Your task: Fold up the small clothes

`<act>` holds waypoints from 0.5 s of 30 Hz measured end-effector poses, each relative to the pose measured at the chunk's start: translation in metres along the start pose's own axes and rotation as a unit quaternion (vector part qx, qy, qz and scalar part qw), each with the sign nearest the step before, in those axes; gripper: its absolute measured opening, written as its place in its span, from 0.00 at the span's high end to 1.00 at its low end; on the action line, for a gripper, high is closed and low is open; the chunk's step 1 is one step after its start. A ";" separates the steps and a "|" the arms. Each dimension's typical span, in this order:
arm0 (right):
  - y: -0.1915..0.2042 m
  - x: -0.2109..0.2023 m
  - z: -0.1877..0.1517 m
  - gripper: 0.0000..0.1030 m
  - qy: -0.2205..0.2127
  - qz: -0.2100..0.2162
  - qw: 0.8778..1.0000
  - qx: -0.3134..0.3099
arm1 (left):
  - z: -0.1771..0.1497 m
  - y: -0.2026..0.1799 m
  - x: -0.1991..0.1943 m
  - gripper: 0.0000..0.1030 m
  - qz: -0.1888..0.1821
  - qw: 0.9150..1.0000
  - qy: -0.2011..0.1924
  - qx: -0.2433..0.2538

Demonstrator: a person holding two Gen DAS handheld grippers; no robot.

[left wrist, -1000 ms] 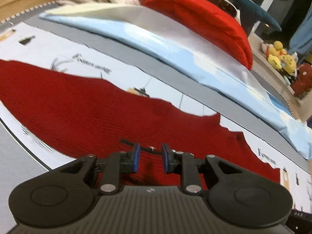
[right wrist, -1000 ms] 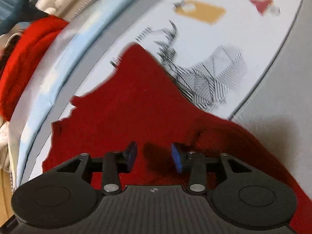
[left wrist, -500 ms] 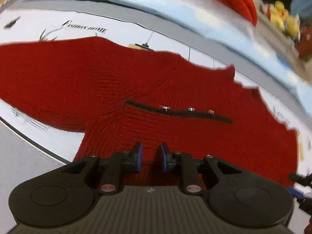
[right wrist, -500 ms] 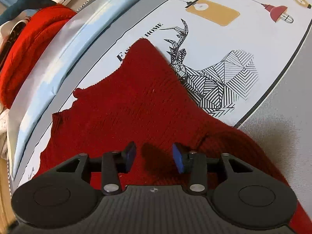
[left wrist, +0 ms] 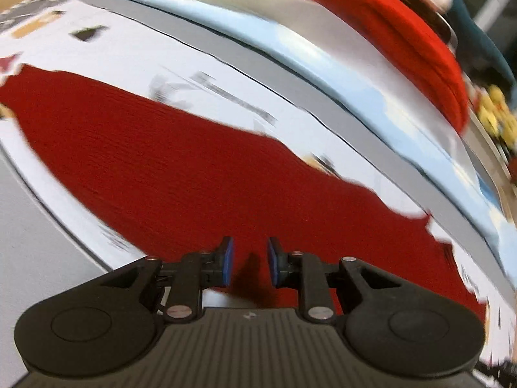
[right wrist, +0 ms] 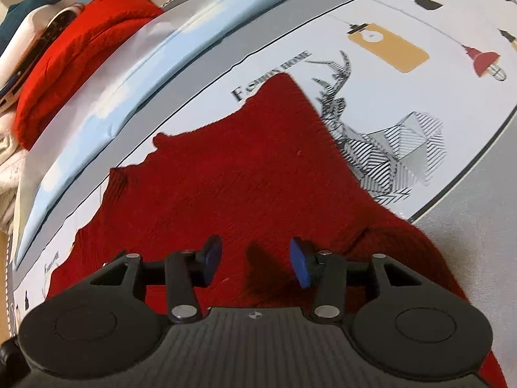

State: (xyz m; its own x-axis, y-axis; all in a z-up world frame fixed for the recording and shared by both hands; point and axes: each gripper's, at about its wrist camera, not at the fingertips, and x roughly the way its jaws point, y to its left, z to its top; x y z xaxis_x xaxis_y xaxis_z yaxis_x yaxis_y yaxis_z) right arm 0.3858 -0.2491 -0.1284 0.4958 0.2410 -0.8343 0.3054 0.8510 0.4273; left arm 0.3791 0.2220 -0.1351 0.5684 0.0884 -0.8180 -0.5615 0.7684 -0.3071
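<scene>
A dark red knitted garment (left wrist: 200,174) lies spread flat on a white printed sheet (left wrist: 135,61). In the left wrist view, my left gripper (left wrist: 248,260) hovers over the garment's near edge, its blue pads a small gap apart with nothing between them. In the right wrist view, the same garment (right wrist: 245,174) fills the middle, with a raised fold (right wrist: 391,239) at the right. My right gripper (right wrist: 255,260) is open and empty just above the cloth.
A light blue pillow (left wrist: 339,64) and a bright red folded knit (left wrist: 404,42) lie behind the garment, also in the right wrist view (right wrist: 74,55). Yellow plush toys (left wrist: 497,113) sit at the far right. A grey band (right wrist: 478,213) borders the sheet.
The left view has swung back and up: the garment's black strip with snaps is out of sight, and the left pads stand slightly wider. The right gripper stayed open over the cloth.
</scene>
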 end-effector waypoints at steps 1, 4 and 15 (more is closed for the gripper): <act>0.002 0.002 -0.001 0.52 0.004 0.001 1.000 -0.002 | 0.007 0.011 0.000 0.76 0.008 1.000 -0.006 -0.011; 0.006 0.005 -0.005 0.51 0.014 -0.001 1.000 -0.009 | 0.023 0.048 -0.003 0.75 0.029 0.998 -0.021 -0.054; 0.021 0.002 -0.010 0.50 0.001 -0.011 0.999 -0.045 | 0.051 0.159 -0.008 0.63 0.064 0.977 -0.018 -0.204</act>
State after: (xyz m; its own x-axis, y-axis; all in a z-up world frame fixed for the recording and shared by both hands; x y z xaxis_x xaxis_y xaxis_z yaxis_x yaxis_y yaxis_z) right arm 0.3857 -0.2259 -0.1248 0.4877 0.2233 -0.8439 0.2410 0.8947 0.3761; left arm 0.3163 0.3764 -0.1528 0.4944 0.1962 -0.8468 -0.8183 0.4337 -0.3773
